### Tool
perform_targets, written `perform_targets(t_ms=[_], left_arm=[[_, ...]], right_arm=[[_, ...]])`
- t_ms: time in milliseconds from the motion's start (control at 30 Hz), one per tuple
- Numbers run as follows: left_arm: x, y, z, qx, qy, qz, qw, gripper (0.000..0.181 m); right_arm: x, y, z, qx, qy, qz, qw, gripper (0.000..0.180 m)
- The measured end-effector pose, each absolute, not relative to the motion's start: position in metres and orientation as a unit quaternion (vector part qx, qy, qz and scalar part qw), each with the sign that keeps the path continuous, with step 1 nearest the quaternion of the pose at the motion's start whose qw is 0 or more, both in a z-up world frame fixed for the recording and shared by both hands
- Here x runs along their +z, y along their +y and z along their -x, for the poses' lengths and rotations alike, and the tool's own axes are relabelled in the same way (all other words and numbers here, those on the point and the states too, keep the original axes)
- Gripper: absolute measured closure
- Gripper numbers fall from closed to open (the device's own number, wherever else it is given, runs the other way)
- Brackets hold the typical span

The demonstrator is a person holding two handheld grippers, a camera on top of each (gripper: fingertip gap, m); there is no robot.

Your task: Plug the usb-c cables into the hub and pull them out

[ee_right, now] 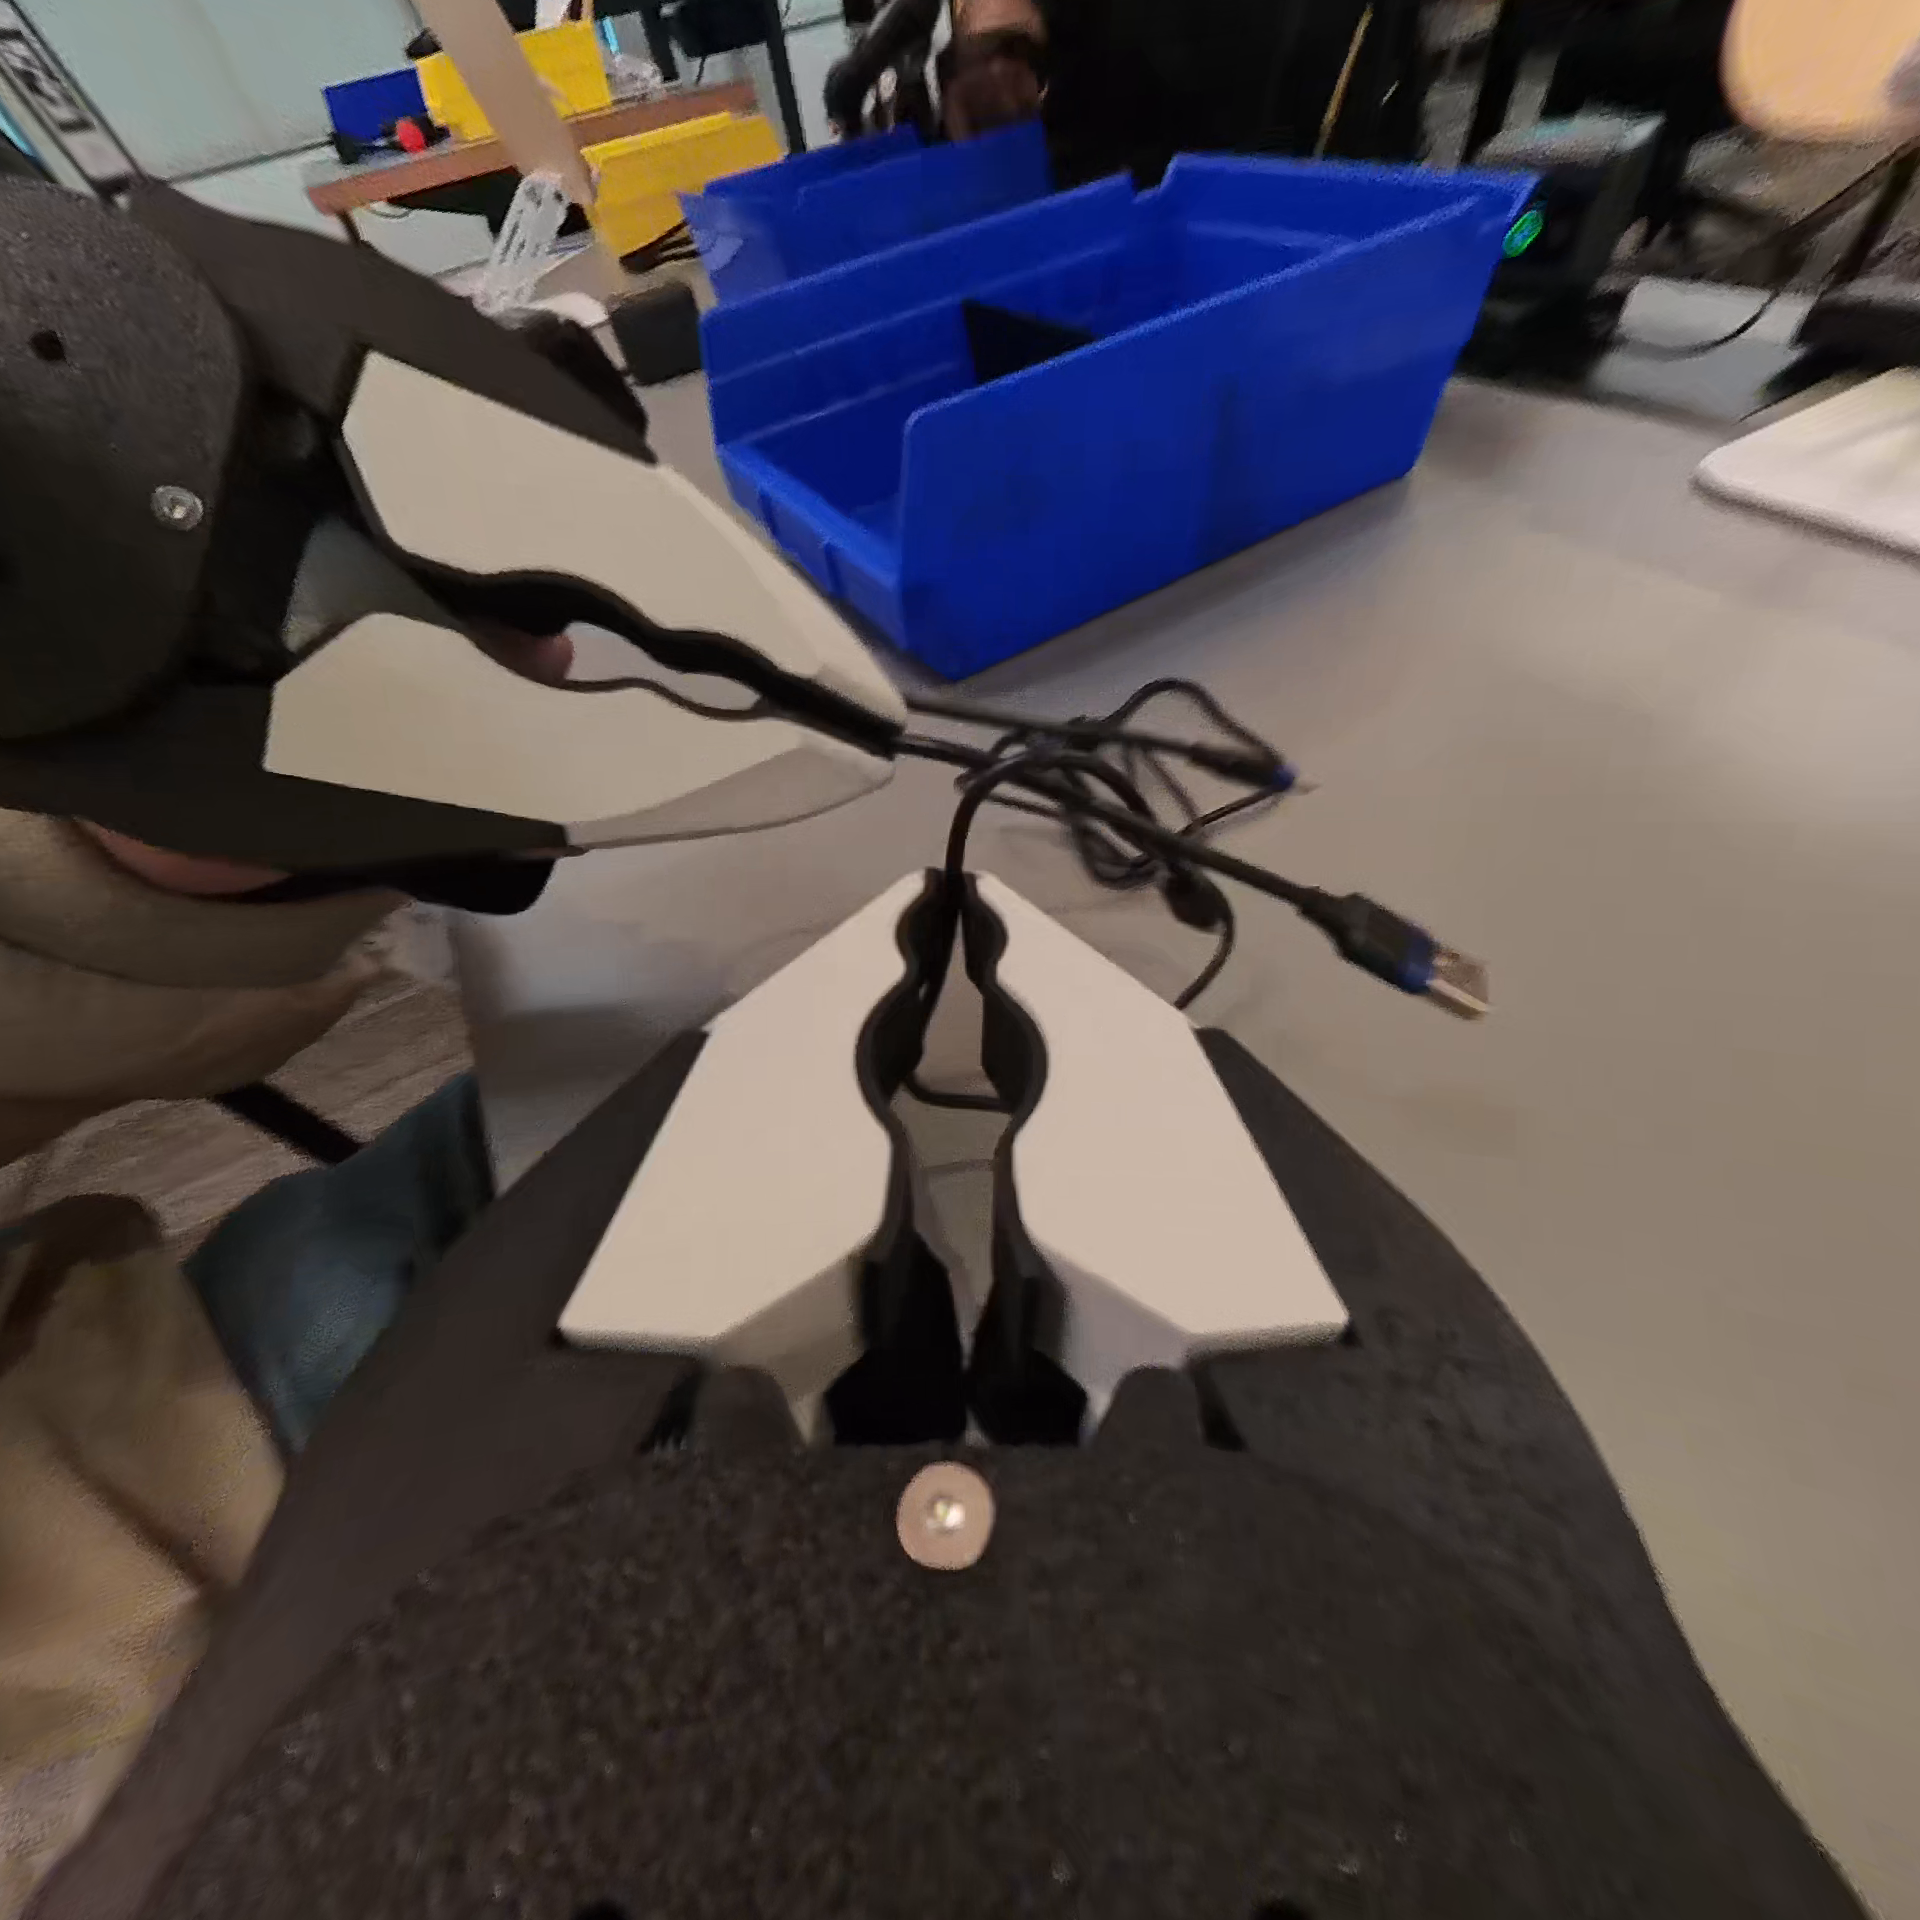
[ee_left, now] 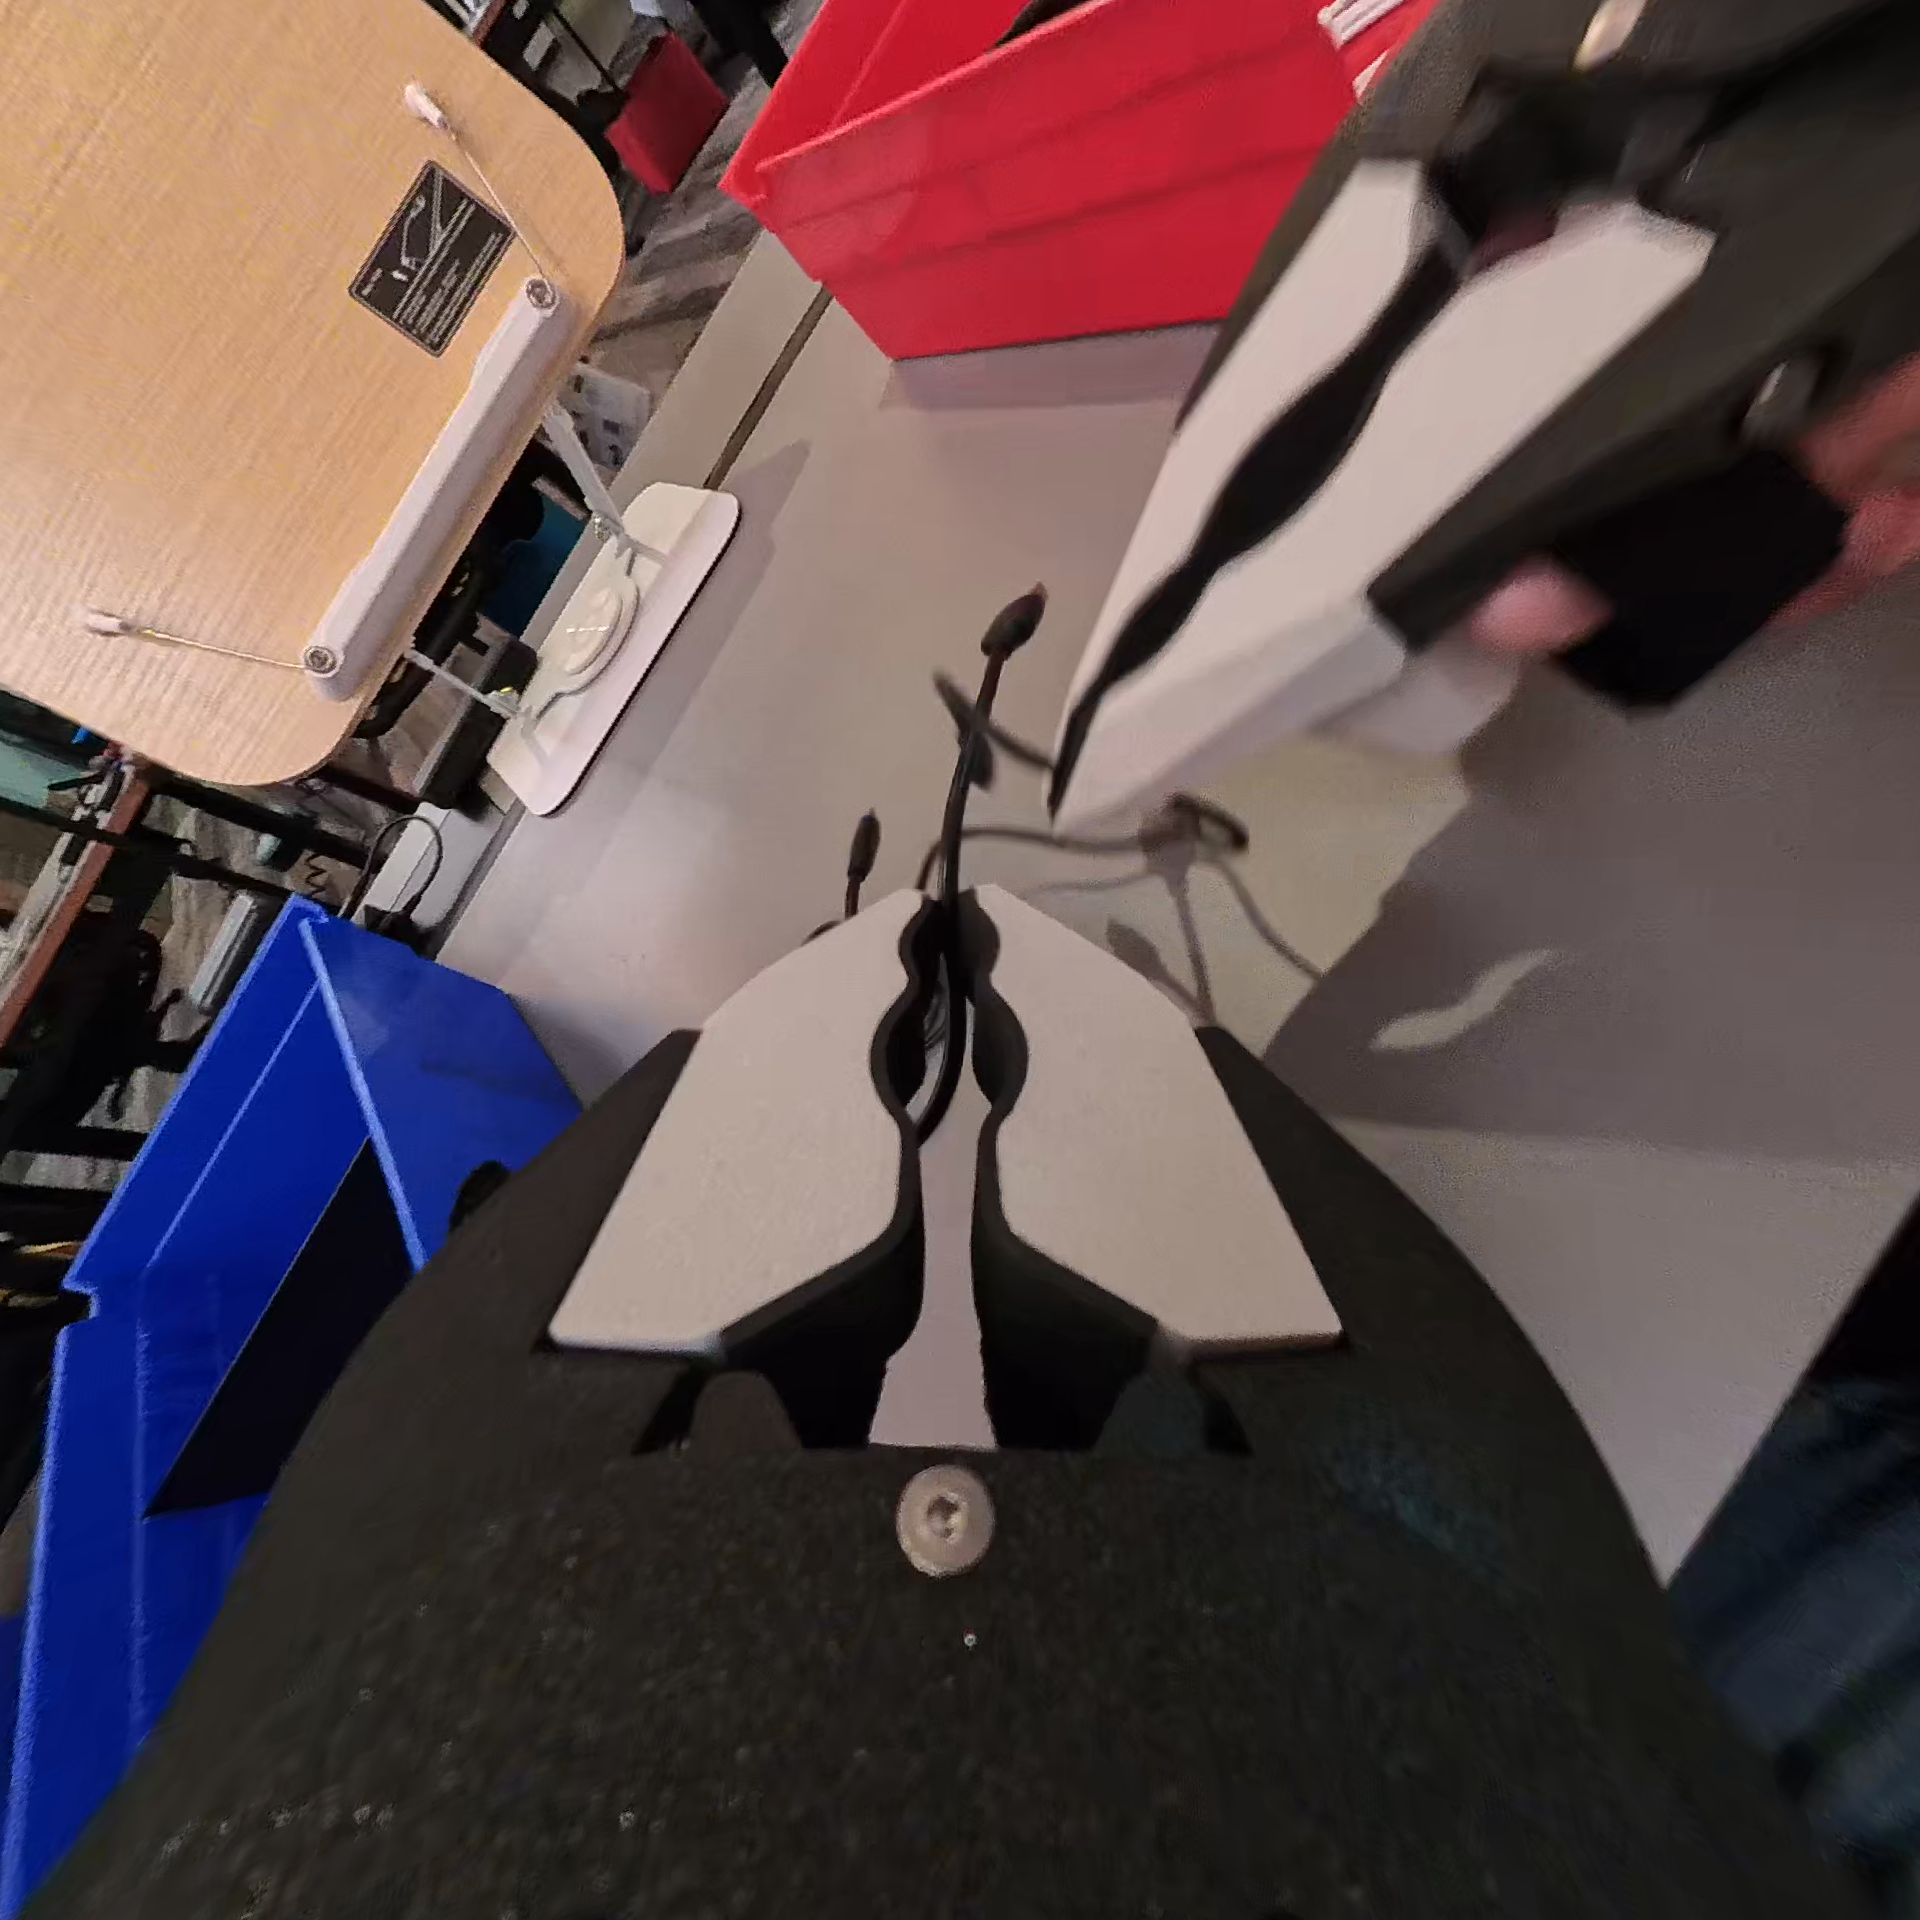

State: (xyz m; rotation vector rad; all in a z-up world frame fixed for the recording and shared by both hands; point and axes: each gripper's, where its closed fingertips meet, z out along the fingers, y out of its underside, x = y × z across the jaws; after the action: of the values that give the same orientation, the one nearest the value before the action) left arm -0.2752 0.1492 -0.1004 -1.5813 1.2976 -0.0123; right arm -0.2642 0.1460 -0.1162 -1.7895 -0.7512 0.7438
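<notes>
A tangle of thin black cables (ee_right: pixel 1091 790) hangs between my two grippers above the grey table (ee_right: pixel 1610 1195). My right gripper (ee_right: pixel 951 881) is shut on one black strand. My left gripper (ee_right: pixel 896 743) comes in from the left, shut on another strand of the same bundle. A blue-tipped USB plug (ee_right: pixel 1449 982) dangles to the right. In the left wrist view my left gripper (ee_left: pixel 943 896) pinches the black cable (ee_left: pixel 961 769), and a connector end (ee_left: pixel 1016 621) sticks up beyond it. The right gripper (ee_left: pixel 1065 779) is close by at the upper right. I cannot make out a hub.
A blue bin (ee_right: pixel 1091 436) stands behind the cables; it also shows in the left wrist view (ee_left: pixel 260 1195). A red bin (ee_left: pixel 1039 208) sits farther off. A wooden board on a white stand (ee_left: pixel 260 364) is at the table's edge. Grey cables (ee_left: pixel 1184 842) lie on the table. My left and right fingertips are right by each other.
</notes>
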Motion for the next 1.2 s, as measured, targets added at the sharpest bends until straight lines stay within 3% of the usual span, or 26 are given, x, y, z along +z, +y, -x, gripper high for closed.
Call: perform_targets(t_ms=[200, 400, 533, 733, 800, 867, 933, 1100, 1200], left_arm=[[-0.109, 0.167, 0.297, 0.023, 0.521, 0.683, 0.51, 0.178], [-0.07, 0.163, 0.294, 0.032, 0.493, 0.644, 0.585, 0.178], [-0.05, 0.14, 0.275, 0.081, 0.524, 0.559, 0.637, 0.178], [-0.062, 0.126, 0.256, 0.076, 0.555, 0.533, 0.634, 0.178], [-0.064, 0.122, 0.251, 0.072, 0.564, 0.527, 0.632, 0.178], [-0.066, 0.12, 0.248, 0.074, 0.568, 0.523, 0.631, 0.178], [-0.072, 0.122, 0.247, 0.068, 0.572, 0.529, 0.623, 0.178], [-0.072, 0.118, 0.245, -0.004, 0.554, 0.542, 0.632, 0.149], [-0.072, 0.118, 0.246, -0.045, 0.542, 0.555, 0.63, 0.149]], right_arm=[[-0.07, 0.17, 0.195, 0.281, -0.225, 0.704, 0.613, 0.179], [-0.149, 0.175, 0.191, 0.175, -0.314, 0.801, 0.479, 0.177], [-0.125, 0.161, 0.214, 0.313, -0.276, 0.779, 0.467, 0.141], [-0.067, 0.125, 0.246, 0.59, -0.197, 0.673, 0.4, 0.132], [-0.062, 0.123, 0.251, 0.632, -0.168, 0.656, 0.377, 0.136], [-0.057, 0.125, 0.247, 0.659, -0.144, 0.641, 0.368, 0.167], [-0.057, 0.123, 0.245, 0.656, -0.156, 0.638, 0.372, 0.177], [-0.042, 0.129, 0.232, 0.575, -0.21, 0.639, 0.466, 0.178], [-0.012, 0.149, 0.194, 0.47, -0.241, 0.658, 0.537, 0.177]])
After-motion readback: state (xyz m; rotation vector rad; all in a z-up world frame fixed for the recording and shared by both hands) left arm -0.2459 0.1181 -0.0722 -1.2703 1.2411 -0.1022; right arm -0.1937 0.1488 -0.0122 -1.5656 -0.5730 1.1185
